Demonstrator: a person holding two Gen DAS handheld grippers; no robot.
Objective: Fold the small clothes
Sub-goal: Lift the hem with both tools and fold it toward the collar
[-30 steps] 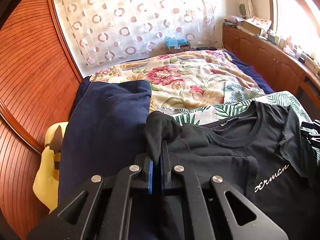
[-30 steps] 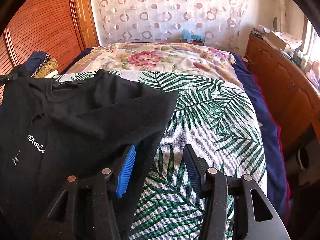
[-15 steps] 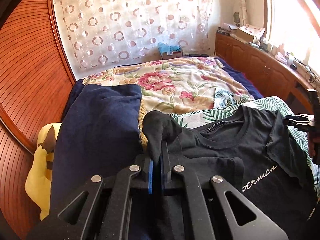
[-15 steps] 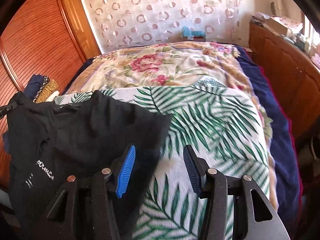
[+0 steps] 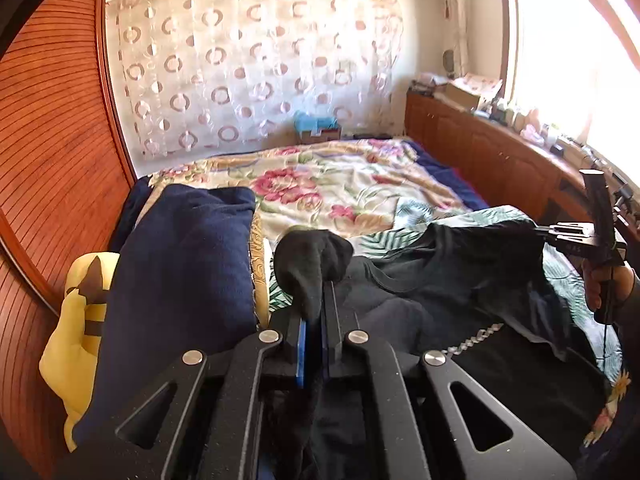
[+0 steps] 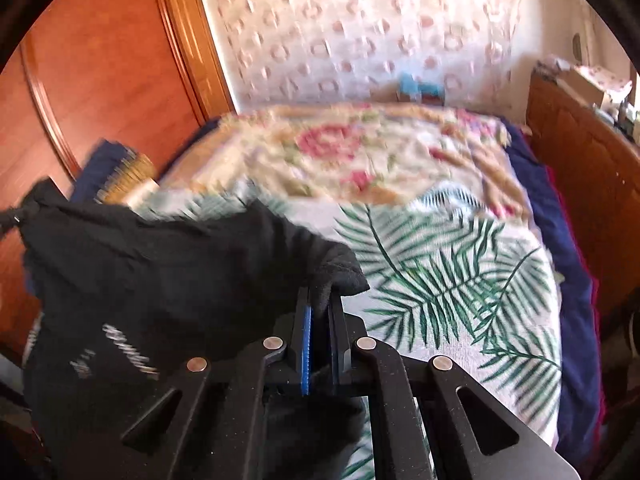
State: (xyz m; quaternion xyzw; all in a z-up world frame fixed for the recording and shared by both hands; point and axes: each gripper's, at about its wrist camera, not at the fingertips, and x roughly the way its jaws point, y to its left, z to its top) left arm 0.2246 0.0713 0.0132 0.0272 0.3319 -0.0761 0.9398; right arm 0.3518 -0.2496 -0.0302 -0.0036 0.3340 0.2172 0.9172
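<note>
A black T-shirt (image 5: 460, 280) with white lettering hangs stretched between my two grippers above the bed. My left gripper (image 5: 322, 292) is shut on a bunched shoulder of the shirt, and the fabric bulges over its tips. In the right wrist view the right gripper (image 6: 320, 300) has its jaws closing on the shirt's other shoulder, with the blue pads pressing on the cloth. The T-shirt (image 6: 160, 272) sags to the left of it. In the left wrist view the right gripper (image 5: 580, 236) shows at the far right, held by a hand (image 5: 604, 284).
A palm-leaf sheet (image 6: 440, 280) lies under the shirt, with a floral quilt (image 5: 340, 184) beyond it. A navy blanket (image 5: 180, 280) and a yellow plush toy (image 5: 80, 320) lie at the left by the wooden wardrobe (image 5: 48, 140). Wooden cabinets (image 5: 500, 160) line the right side.
The right gripper has shut on the shirt's edge and lifted it off the sheet. Both grippers have risen, and the shirt now hangs taut between them.
</note>
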